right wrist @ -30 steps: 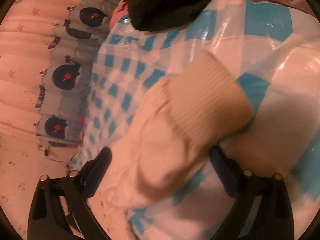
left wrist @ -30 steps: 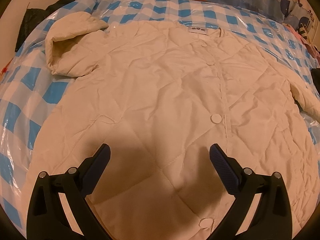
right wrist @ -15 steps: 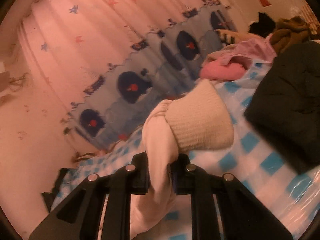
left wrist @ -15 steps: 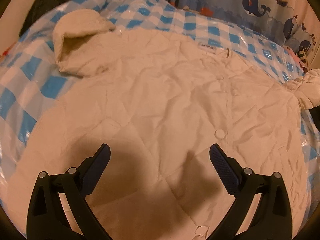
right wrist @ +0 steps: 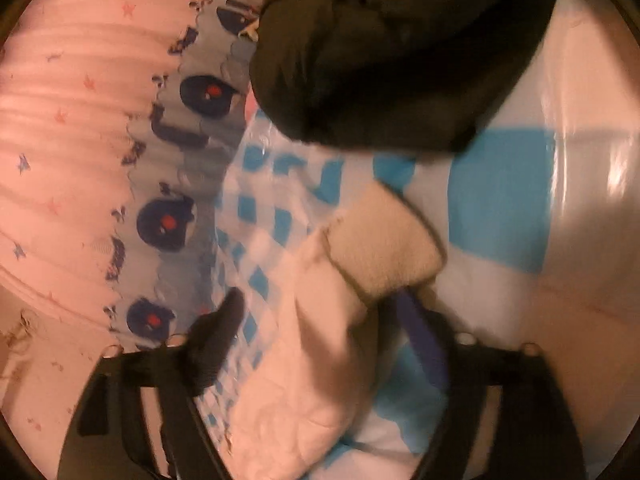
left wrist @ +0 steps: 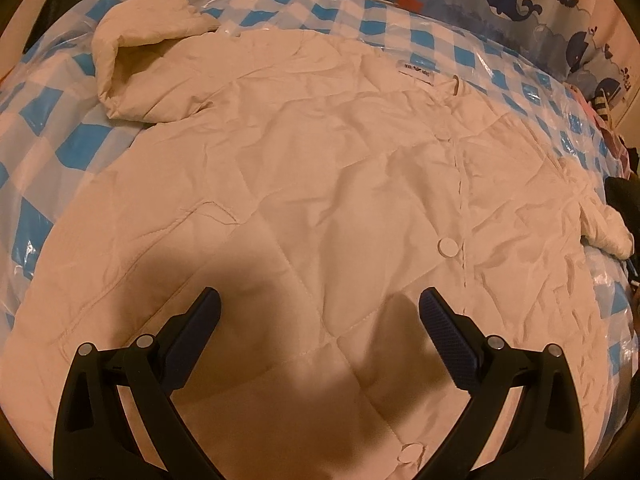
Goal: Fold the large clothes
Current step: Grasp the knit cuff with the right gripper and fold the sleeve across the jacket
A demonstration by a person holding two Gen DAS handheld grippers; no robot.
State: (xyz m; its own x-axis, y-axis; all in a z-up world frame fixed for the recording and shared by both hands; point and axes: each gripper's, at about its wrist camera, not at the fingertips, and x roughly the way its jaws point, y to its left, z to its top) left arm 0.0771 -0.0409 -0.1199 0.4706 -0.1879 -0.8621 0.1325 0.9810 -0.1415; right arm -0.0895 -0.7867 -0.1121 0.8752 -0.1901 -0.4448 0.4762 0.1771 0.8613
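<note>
Jacket: cream, spread flat on checked sheet
L gripper: jaws wide, nothing held, above jacket
R gripper: jaws just opened, sleeve cuff lying loose betw. them

Blurred right claw, jaws just opened, straddles the cream sleeve, seemingly released

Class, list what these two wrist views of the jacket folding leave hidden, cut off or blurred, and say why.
- Left wrist view: the jacket hem is cut off by the bottom edge, behind the open left gripper.
- Left wrist view: the label print is too small.
- Right wrist view: motion blur smears the sleeve cuff between the right gripper jaws, which have just been opening.
</note>
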